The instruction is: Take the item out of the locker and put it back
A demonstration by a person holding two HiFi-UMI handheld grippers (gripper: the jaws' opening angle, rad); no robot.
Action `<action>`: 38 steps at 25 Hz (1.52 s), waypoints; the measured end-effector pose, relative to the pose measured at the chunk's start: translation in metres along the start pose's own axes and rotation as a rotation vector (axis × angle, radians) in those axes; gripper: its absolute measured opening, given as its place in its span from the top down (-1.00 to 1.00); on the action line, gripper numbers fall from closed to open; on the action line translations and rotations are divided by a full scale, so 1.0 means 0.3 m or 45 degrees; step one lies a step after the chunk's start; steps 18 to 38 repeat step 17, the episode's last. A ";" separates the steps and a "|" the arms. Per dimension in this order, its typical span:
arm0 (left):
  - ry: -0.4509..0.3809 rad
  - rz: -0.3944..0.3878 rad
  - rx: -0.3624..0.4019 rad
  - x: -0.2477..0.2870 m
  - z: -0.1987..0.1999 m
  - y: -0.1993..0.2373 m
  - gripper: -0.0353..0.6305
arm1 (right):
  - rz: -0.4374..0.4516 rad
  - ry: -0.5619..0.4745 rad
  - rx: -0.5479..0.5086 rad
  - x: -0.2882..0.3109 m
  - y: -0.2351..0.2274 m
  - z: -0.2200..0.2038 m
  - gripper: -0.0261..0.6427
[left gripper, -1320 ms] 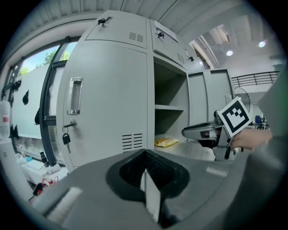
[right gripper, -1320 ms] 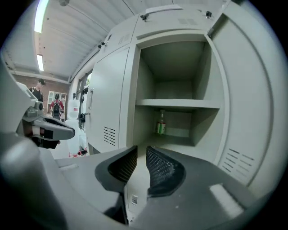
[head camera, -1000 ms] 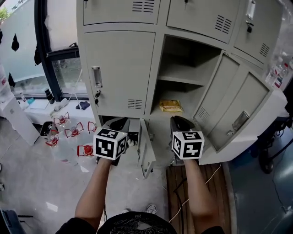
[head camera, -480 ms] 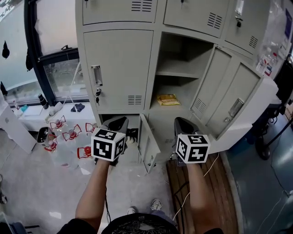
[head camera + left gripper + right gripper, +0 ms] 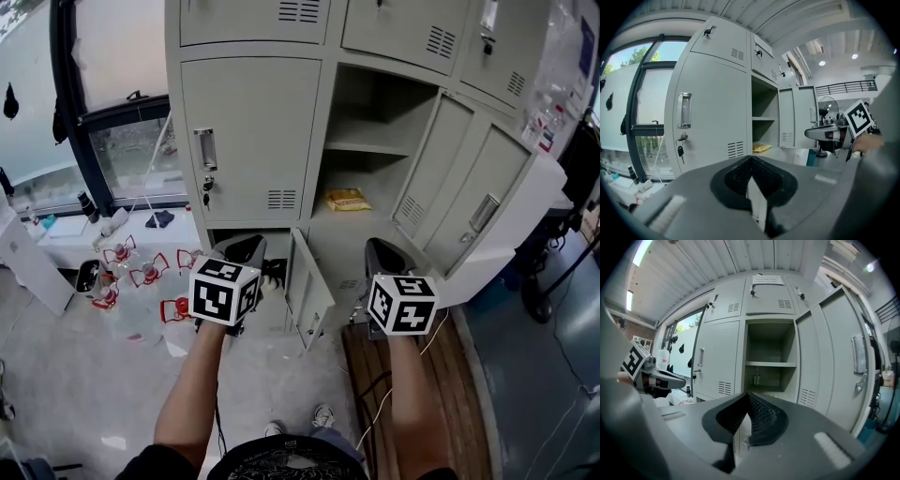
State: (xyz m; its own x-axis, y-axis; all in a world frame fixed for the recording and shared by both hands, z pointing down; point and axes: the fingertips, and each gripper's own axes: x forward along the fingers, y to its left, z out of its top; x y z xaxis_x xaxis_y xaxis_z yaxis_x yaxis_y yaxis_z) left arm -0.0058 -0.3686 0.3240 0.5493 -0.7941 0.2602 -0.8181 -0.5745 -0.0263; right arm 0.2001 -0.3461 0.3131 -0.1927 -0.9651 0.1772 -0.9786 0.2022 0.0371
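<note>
A yellow packet lies flat on the floor of the open locker compartment, under its shelf. In the left gripper view the packet shows just above my jaws. The compartment's door stands swung out to the right. My left gripper is held low in front of the lockers, left of the opening, jaws shut and empty. My right gripper is level with it, below the open compartment, also shut on nothing. Both are well short of the packet.
A small lower door hangs open between the two grippers. Keys dangle from the closed locker door on the left. Several red-capped bottles stand on the floor at left. A wooden mat and a cable lie underfoot at right.
The head view has shifted slightly, so the lockers sit a little further right. Both grippers keep nearly the same place in front of the locker, still shut.
</note>
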 end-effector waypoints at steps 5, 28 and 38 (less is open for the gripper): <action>0.005 0.006 -0.009 -0.010 -0.013 0.019 0.89 | 0.004 -0.005 -0.001 0.003 0.016 0.004 0.84; -0.001 0.005 -0.021 -0.013 -0.015 0.043 0.89 | 0.007 -0.012 -0.004 0.021 0.035 0.007 0.84; -0.001 0.005 -0.021 -0.013 -0.015 0.043 0.89 | 0.007 -0.012 -0.004 0.021 0.035 0.007 0.84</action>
